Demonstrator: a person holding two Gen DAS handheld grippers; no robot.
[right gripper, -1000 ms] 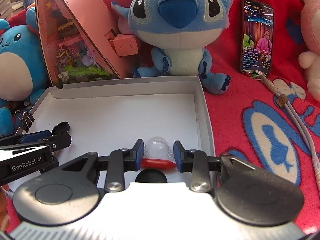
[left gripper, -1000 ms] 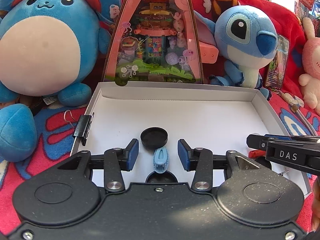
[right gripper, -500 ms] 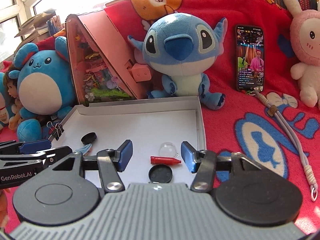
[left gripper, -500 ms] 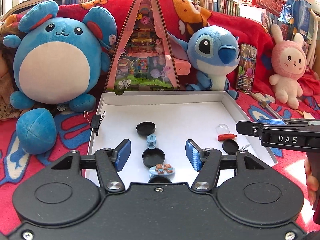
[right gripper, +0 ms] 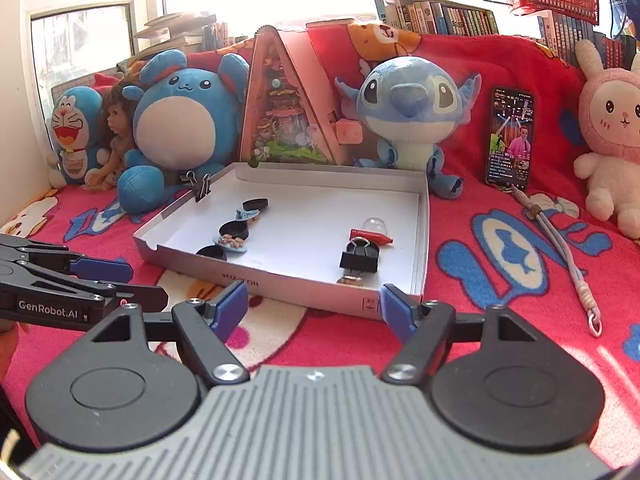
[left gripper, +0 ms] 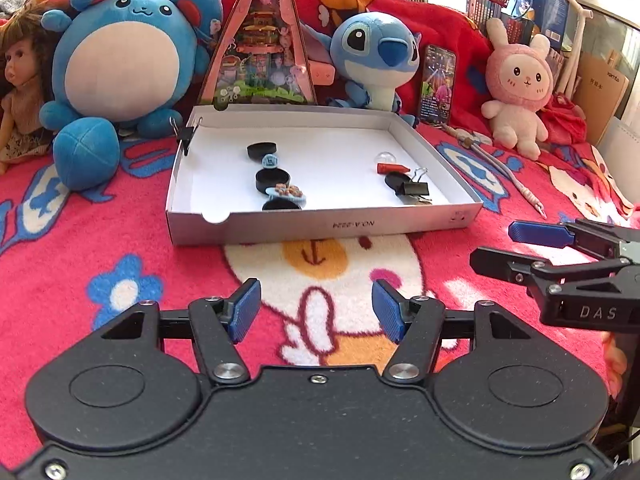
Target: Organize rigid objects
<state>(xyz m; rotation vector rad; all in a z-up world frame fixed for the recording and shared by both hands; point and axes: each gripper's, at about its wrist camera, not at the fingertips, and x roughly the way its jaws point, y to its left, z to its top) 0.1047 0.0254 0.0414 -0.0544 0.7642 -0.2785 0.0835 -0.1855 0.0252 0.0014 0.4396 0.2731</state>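
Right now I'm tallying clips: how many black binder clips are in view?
2: one binder clip clamped on the box's far-left wall, another lying inside near the right front corner. More may be hidden.

A shallow white box (right gripper: 422,240) lies on a red cartoon-print blanket (right gripper: 500,280) and holds two rows of small items. Along its left side run three black caps (right gripper: 255,203), two of them paired with small blue trinkets (right gripper: 231,241). Near its right wall sit a clear dome (right gripper: 374,225), a red piece (right gripper: 370,236) and a black binder clip (right gripper: 359,260). Another binder clip (right gripper: 201,185) grips the far left rim. The right gripper (right gripper: 310,306) hangs over the blanket just short of the box's near edge, jaws spread wide and empty. The left gripper (right gripper: 100,276) enters from the left, also apart. Plush toys line the back, with a lit phone (right gripper: 509,138) propped beside the blue one (right gripper: 408,116).
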